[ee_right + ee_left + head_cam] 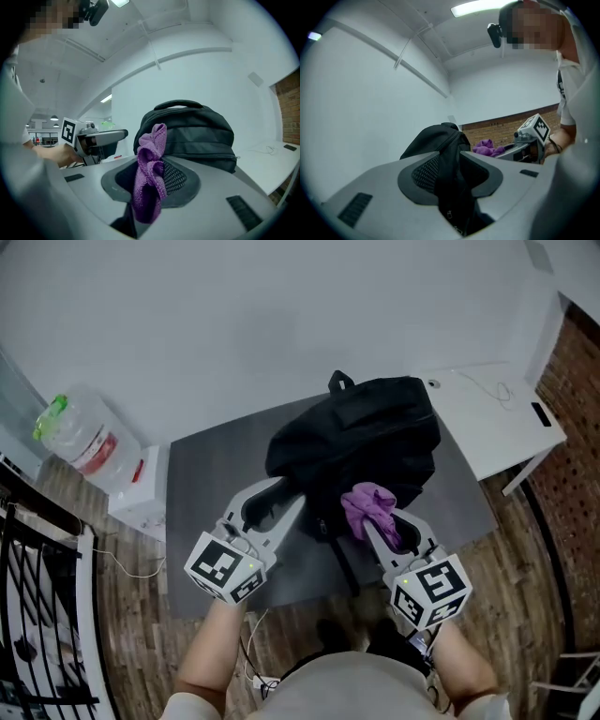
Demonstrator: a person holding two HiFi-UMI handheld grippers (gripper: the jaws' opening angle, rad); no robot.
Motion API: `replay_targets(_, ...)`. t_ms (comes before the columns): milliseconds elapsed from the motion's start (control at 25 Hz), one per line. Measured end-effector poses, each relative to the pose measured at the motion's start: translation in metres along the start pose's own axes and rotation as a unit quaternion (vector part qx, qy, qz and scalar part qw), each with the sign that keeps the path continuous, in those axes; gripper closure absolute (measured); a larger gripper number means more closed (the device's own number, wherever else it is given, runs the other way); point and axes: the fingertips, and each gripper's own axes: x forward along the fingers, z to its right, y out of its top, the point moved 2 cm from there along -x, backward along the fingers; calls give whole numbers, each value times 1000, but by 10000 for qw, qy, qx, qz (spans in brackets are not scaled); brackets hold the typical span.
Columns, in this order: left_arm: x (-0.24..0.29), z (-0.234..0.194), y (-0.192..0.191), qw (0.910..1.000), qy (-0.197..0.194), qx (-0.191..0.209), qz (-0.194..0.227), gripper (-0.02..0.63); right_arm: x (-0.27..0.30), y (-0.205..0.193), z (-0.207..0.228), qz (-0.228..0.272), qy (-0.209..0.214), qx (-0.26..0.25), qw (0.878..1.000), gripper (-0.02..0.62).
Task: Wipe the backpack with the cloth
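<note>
The right gripper (pixel 150 161) is clamped on a purple cloth (pixel 150 180), which bunches up out of its jaws at the lower middle of the head view. The left gripper (pixel 451 157) has its jaws apart, with a fold of the black backpack (pixel 366 427) standing between them. The backpack lies just beyond both grippers at the centre of the frame, on a grey mat (pixel 206 474). A white desk (pixel 487 418) sits to the right and a water bottle (pixel 80 437) at the upper left.

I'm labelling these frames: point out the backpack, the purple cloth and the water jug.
backpack (pixel 375 427), head view, black upper panel.
purple cloth (pixel 150 178), right gripper view, its bunched middle fold.
water jug (pixel 80 437), head view, clear body.
</note>
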Motion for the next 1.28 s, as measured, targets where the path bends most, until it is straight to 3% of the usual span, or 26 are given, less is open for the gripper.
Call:
replay_targets(280,32,1,-14,9906,385,1138,-649,480,15,25,-3,164,306,-378,9987,494)
replay_targets(520,40,2,-13,9799,711,1600,-956,480,13,29,16,175,386,-335,9985,493)
replay_targets(720,41,12,-5,9859,550,1341,-832,446,14,32,21,193,501,-356,9979,493)
replay_targets(920,52,7,-14,9788,678,1533,-1177,448,18,37,18,252,606,-425,9969,494)
replay_targets(1120,48,6,-11,9862,543,1230,-964,556,18,39,14,268,674,-525,9960,492)
replay_targets(1280,42,7,-8,9938,178,767,-787,582,16,45,4,400,746,-768,9934,493)
